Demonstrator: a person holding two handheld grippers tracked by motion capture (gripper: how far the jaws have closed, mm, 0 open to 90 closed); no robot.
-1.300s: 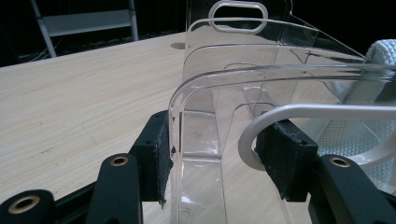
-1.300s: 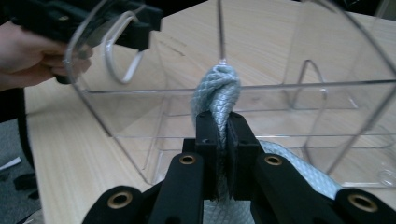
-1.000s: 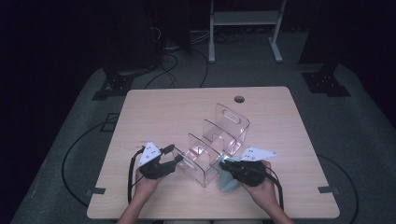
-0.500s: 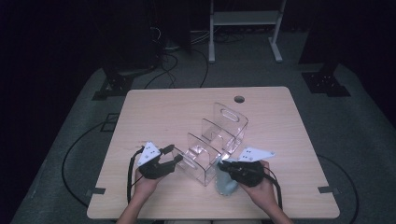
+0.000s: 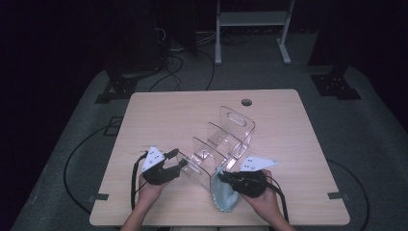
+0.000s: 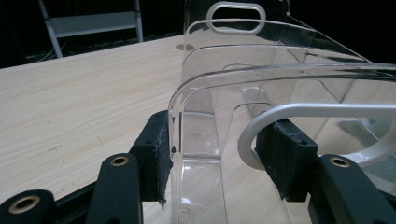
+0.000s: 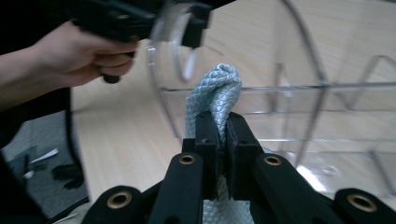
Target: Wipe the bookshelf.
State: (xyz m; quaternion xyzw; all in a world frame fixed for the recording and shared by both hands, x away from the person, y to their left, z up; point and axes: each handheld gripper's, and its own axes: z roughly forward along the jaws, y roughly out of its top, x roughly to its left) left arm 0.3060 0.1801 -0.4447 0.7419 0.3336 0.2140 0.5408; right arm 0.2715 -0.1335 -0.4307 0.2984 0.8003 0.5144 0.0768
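Here left tongs (image 5: 179, 161) clamp clear organizer's (image 5: 231, 132) end wall; right tongs (image 5: 222, 177), level, pinch blue cloth (image 5: 225, 196) tight

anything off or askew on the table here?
Nothing spilled or broken. The clear plastic rack sits at a slant to the table edges, held at its near end wall by the left gripper. The right gripper pinches a bunched light-blue cloth against it.

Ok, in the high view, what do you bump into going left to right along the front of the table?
Left tongs → clear plastic organizer → light blue cloth → right tongs, pinching the cloth.
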